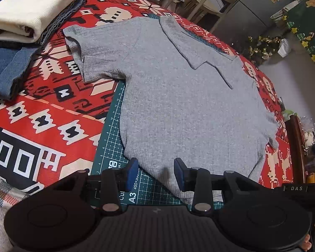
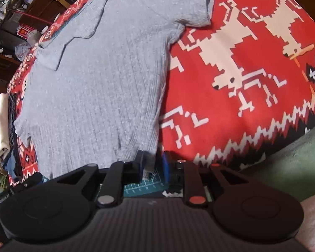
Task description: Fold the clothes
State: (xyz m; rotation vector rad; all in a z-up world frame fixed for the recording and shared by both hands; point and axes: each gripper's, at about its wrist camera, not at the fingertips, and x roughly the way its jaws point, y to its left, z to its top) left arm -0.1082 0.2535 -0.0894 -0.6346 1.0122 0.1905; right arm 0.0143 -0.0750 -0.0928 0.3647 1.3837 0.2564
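A grey ribbed polo shirt (image 1: 178,96) lies flat, collar (image 1: 178,40) at the far end, on a green cutting mat (image 1: 111,147). My left gripper (image 1: 155,173) hovers at the near hem. Its blue pads (image 1: 132,174) stand well apart, with flat fabric between them and nothing pinched. In the right wrist view the same shirt (image 2: 98,79) fills the left half. My right gripper (image 2: 153,166) straddles the hem's near corner. Its jaws are narrower, and a strip of mat (image 2: 140,185) shows between the cloth and the blue pad (image 2: 167,168).
A red patterned tablecloth (image 1: 42,113) covers the table. A folded cream garment (image 1: 31,6) sits on a stack at the far left, with folded jeans (image 1: 8,69) beside it. A person's green sleeve (image 2: 294,163) shows at the right. Chairs and a fridge stand beyond the table.
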